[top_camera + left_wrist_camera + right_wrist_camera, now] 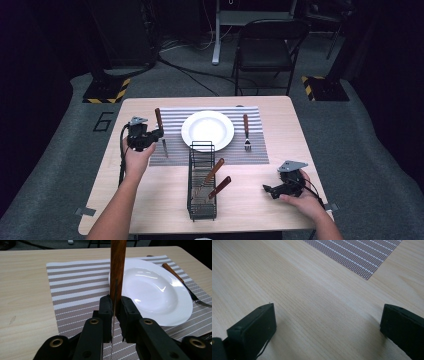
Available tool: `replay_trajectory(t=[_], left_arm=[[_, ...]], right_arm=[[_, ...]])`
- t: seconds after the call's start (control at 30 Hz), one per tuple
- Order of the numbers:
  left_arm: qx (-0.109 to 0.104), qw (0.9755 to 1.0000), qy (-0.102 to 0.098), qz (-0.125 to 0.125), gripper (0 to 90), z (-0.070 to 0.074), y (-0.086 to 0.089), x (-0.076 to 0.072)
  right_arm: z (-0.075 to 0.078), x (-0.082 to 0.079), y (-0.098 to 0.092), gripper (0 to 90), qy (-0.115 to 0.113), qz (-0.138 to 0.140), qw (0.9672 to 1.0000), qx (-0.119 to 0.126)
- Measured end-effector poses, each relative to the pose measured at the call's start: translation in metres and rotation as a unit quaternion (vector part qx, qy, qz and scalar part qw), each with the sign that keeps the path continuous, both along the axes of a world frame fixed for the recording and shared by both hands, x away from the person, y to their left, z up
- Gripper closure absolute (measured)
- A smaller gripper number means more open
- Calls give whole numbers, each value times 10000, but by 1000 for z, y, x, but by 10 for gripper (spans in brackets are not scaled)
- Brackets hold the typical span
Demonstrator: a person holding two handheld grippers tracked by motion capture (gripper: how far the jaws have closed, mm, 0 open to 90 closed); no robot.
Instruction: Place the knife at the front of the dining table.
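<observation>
In the left gripper view, the wooden handle of the knife [118, 267] is cut off by the top edge, and its thin blade is lost between the fingers [106, 312] and at the bottom edge. Part of the white plate [160, 292] is hidden behind that handle. The fork [180, 281] is cut off at the right edge, so its tines are only partly seen. In the right gripper view, the right-hand finger [403, 327] is cropped by the right and bottom edges, and the striped placemat [362, 255] is cut by the top edge. In the high view, the lower ends of the cutlery standing in the wire caddy [202, 185] are too small to be told, and the forearms are cut off at the bottom edge.
</observation>
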State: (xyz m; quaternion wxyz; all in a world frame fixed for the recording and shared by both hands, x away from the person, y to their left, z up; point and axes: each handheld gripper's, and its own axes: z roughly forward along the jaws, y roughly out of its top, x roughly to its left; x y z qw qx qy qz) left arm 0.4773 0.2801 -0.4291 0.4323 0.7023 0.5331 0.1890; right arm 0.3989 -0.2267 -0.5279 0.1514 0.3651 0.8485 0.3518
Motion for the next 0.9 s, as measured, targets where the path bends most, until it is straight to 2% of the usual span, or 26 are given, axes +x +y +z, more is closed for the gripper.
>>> replay_trajectory(t=[0.17,0.37,0.47,0.57,0.9], left_arm=[[35,10000,87,-34,806,-1,0,0],[-11,9999,104,11,806,-2,-1,1],[60,9999,141,-45,806,-3,0,2],[38,9999,130,-39,806,-4,-1,4],[16,9997,221,28,806,-9,-10,21]], right_arm=[[0,0,0,0,0,0,10000,0],[0,0,0,0,1,-1,10000,0],[0,0,0,0,0,0,10000,0],[0,0,0,0,-1,1,10000,1],[0,0,0,0,0,0,10000,-1]])
